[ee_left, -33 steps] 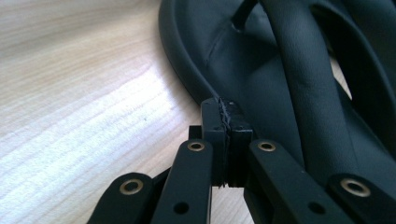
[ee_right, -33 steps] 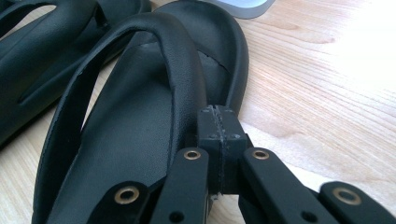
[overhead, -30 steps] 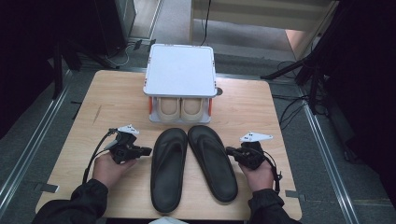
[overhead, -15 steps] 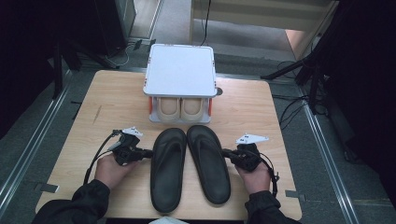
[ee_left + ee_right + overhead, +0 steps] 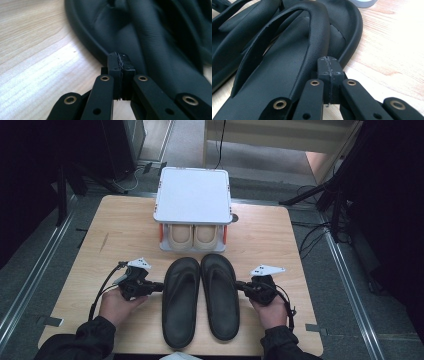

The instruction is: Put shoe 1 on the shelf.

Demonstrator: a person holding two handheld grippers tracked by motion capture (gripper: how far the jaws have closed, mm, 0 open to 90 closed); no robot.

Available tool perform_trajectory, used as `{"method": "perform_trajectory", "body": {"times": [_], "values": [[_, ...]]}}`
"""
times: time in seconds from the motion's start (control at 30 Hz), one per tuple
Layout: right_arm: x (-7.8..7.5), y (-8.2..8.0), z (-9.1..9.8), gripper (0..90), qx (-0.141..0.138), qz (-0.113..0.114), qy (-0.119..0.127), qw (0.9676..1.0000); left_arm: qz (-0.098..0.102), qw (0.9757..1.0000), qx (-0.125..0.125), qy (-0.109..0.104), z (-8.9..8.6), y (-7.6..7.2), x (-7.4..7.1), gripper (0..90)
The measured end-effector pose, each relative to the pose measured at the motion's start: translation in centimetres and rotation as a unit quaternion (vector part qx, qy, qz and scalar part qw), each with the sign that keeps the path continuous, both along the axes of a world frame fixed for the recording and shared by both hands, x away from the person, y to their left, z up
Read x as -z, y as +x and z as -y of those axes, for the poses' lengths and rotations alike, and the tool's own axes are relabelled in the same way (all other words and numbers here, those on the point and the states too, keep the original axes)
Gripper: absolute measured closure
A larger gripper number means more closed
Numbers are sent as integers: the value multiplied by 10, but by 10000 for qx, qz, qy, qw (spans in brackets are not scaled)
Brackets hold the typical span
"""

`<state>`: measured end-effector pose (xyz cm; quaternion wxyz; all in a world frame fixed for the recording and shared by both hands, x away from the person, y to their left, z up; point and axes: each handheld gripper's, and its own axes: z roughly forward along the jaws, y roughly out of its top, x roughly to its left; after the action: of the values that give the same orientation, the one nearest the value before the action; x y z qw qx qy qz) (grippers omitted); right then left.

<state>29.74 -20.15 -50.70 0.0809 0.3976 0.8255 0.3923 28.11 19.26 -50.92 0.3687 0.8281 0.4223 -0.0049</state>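
Two black flip-flops lie side by side at the table's front middle, the left one and the right one, toes pointing away from me. My left gripper is shut and empty, its tips at the outer edge of the left flip-flop. In the left gripper view the shut pads sit right against that rim. My right gripper is likewise shut with nothing in it, its tips against the outer rim of the right flip-flop.
A white two-level shoe rack stands at the table's back middle, with a beige pair of shoes on its lower level. Bare wood lies either side of it. Cables and stands surround the table on the floor.
Both grippers have nudged inward a little. The right flip-flop's heel has swung left, so the pair now lies closer together and more parallel.
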Motion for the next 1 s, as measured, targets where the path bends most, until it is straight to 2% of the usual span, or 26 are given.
{"method": "perform_trajectory", "body": {"times": [0.07,0.23,0.3,0.37,0.57,0.8,0.93,1.0], "values": [[0,0,0,900,-2,-7,-10,10000,-65,10000,-3,-12,-1,-5,1,900],[0,0,-1,900,-12,-13,-42,10000,-202,9996,83,176,0,-18,7,900],[0,1,-1,900,-20,-16,-40,10000,-266,9994,73,184,2,-20,10,900],[1,2,-2,900,-36,-5,-62,10000,-279,9992,133,250,5,-20,12,900],[1,3,-2,900,-47,-16,-64,10000,-224,9993,103,268,8,-22,12,900],[1,3,-3,900,-46,-18,-66,10000,-162,9997,164,100,14,-24,11,900],[2,3,-3,900,-28,-16,-67,10000,-260,9994,217,-22,17,-23,12,900],[2,3,-4,900,-28,-8,-68,10000,-240,9994,267,-26,21,-24,13,899]]}}
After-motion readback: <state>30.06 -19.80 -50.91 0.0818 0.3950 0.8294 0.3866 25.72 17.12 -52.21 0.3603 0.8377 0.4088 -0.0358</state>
